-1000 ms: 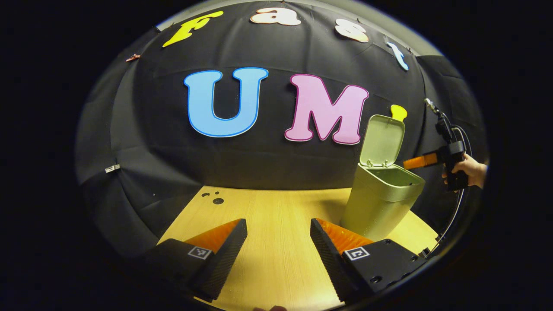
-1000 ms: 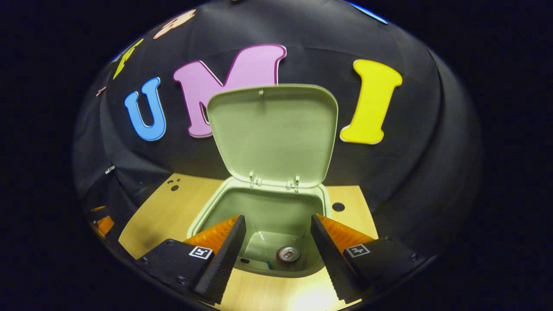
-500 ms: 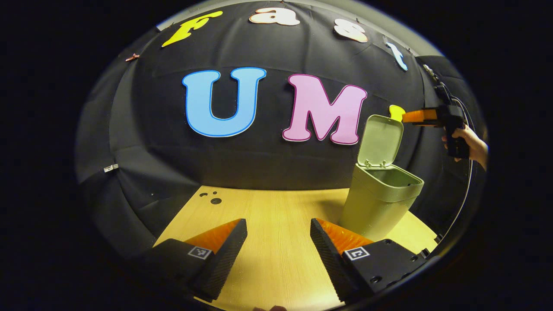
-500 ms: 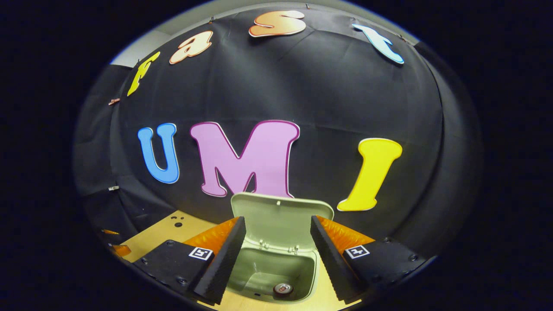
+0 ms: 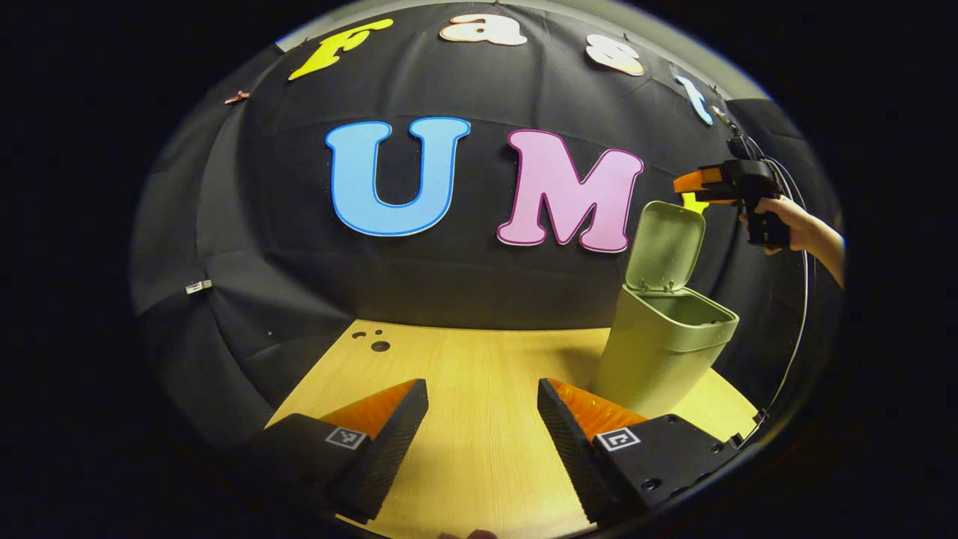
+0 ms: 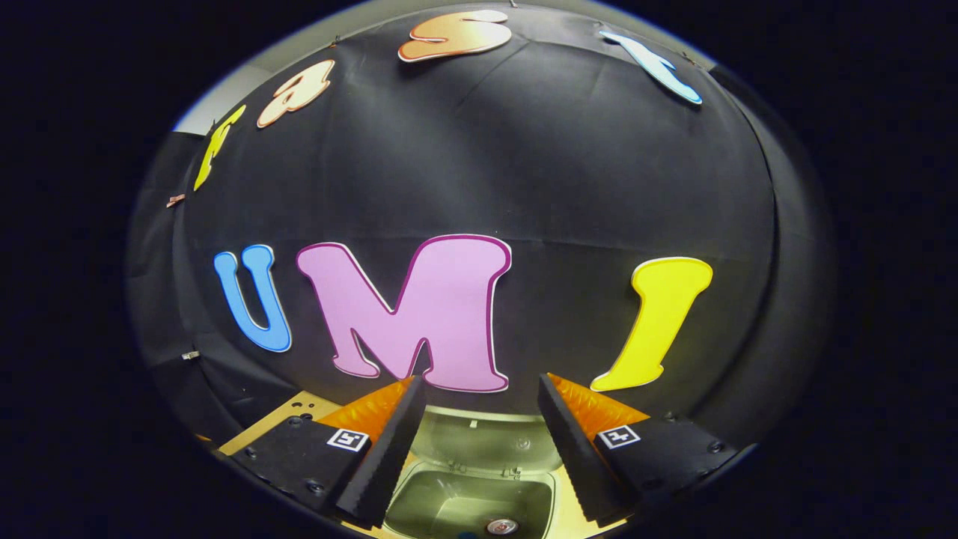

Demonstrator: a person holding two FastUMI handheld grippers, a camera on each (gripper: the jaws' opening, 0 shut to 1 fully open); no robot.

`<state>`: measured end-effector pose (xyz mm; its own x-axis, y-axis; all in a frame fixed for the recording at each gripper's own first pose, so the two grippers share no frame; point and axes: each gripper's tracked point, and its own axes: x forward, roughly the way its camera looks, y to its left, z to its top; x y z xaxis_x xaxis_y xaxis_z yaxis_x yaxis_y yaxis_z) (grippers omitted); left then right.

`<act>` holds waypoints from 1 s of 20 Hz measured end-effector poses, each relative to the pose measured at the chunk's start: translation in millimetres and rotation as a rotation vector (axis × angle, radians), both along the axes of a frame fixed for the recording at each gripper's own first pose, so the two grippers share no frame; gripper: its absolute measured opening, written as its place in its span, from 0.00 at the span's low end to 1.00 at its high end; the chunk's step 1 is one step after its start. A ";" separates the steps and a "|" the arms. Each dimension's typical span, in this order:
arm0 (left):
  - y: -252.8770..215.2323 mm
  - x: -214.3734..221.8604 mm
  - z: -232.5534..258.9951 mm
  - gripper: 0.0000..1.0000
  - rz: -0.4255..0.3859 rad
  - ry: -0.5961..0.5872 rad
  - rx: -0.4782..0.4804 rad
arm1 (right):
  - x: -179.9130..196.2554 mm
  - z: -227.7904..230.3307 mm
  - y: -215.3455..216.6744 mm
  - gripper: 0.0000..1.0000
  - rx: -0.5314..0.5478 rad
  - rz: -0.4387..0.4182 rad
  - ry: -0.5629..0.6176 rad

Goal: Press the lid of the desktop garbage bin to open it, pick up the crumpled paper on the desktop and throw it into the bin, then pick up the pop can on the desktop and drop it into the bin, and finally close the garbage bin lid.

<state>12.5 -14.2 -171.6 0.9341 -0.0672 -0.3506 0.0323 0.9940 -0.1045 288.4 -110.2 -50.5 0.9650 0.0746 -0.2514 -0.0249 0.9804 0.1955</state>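
Bin (image 5: 662, 352) at table's (image 5: 479, 419) right, lid (image 5: 664, 243) upright; pop can (image 6: 501, 526) inside. R gripper (image 6: 475, 442) above lid top, fingers apart, empty. L gripper (image 5: 483, 442) same, low over table. Risk: push off-centre or too hard, light bin likely tips or slides.

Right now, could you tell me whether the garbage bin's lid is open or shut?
Open. The lid stands raised on its rear hinge above the garbage bin, and the pop can is visible at the bottom.

bin (image 5: 658, 359): matt plastic | desktop (image 5: 479, 389): pale wood | can (image 6: 501, 526): seemingly metal
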 end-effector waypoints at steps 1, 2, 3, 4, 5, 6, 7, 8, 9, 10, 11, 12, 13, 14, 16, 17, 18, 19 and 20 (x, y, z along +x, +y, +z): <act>1.4 -0.7 -0.9 0.95 0.005 0.002 -0.002 | 4.6 -3.7 0.4 0.94 -0.002 -0.004 0.003; 2.6 -1.0 -1.4 0.96 0.011 0.003 -0.003 | 8.8 -7.3 0.3 0.95 -0.004 -0.006 0.009; 4.1 -1.5 -1.7 0.98 0.017 0.005 -0.003 | 12.2 -10.4 1.9 0.95 -0.007 -0.007 0.012; 5.5 -1.9 -2.8 0.96 0.021 0.007 -0.002 | 15.5 -13.4 1.9 0.95 -0.012 -0.005 0.017; 6.3 -1.7 -2.9 0.95 0.024 0.008 -0.002 | 17.0 -17.8 2.7 0.95 -0.020 -0.004 0.026; 6.9 -0.7 -2.4 0.95 0.026 0.008 -0.002 | 18.4 -23.7 3.1 0.95 -0.028 -0.001 0.040; 6.9 0.0 -2.2 0.95 0.026 0.009 -0.001 | 17.1 -31.2 4.3 0.95 -0.036 0.009 0.065; 6.9 1.1 -2.5 0.95 0.025 0.009 0.001 | 14.9 -31.0 6.1 0.95 -0.023 0.015 0.065; 6.6 1.7 -2.5 0.96 0.024 0.010 0.002 | 15.6 -32.9 4.2 0.96 -0.018 0.002 0.066; 6.1 1.7 -2.1 0.95 0.021 0.010 0.003 | 12.2 -35.8 4.4 0.95 -0.006 0.008 0.076; 4.9 3.1 -1.5 0.95 0.017 0.010 0.004 | 8.2 -36.3 5.3 0.96 0.008 0.011 0.083; 3.8 3.3 -2.2 0.95 0.013 0.009 0.004 | 3.5 -37.2 6.6 0.97 0.024 0.011 0.088; 3.1 3.5 -1.6 0.95 0.009 0.009 0.005 | -2.4 -37.8 7.2 0.96 0.030 0.015 0.091; 1.1 3.2 -1.1 0.95 0.002 0.008 0.005 | -8.8 -37.9 8.3 0.96 0.031 0.023 0.091; -0.7 2.8 -1.6 0.95 -0.006 0.007 0.007 | -22.1 -37.6 10.4 0.96 0.030 0.033 0.095; -1.0 2.5 -1.4 0.95 -0.009 0.008 0.007 | -28.9 -39.2 11.8 0.96 0.032 0.036 0.098; -1.5 2.6 -1.5 0.95 -0.011 0.007 0.007 | -34.7 -41.5 13.1 0.96 0.033 0.039 0.103; -1.8 3.1 -1.0 0.95 -0.010 0.005 0.010 | -40.4 -43.2 13.7 0.96 0.034 0.042 0.106; -1.6 2.7 -1.4 0.95 -0.012 0.005 0.012 | -46.1 -45.3 15.5 0.96 0.035 0.043 0.109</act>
